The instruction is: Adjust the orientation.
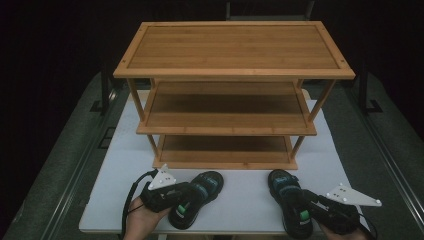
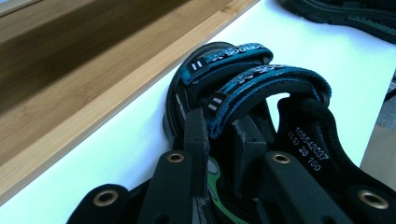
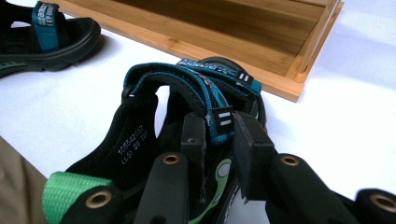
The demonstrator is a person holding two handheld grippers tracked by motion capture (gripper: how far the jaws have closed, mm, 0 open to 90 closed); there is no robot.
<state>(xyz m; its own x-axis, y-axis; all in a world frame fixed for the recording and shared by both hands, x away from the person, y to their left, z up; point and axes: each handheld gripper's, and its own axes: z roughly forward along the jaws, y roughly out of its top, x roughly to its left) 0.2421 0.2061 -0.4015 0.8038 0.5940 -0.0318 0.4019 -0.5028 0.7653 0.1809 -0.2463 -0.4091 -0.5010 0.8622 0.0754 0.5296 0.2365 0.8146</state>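
Two black sandals with teal straps lie on the white table in front of a wooden rack. In the high view the left sandal points up and right, and my left gripper reaches into it from the heel side. In the left gripper view my left gripper is shut on the side of the sandal's rear teal strap. The right sandal lies near the table's front right, with my right gripper over its heel. My right gripper is shut on that sandal's strap end.
A three-tier bamboo shoe rack stands at the middle of the table, its lowest shelf just behind the sandals. The rack's base board runs close beside the left sandal. The table's front edge is right under both hands.
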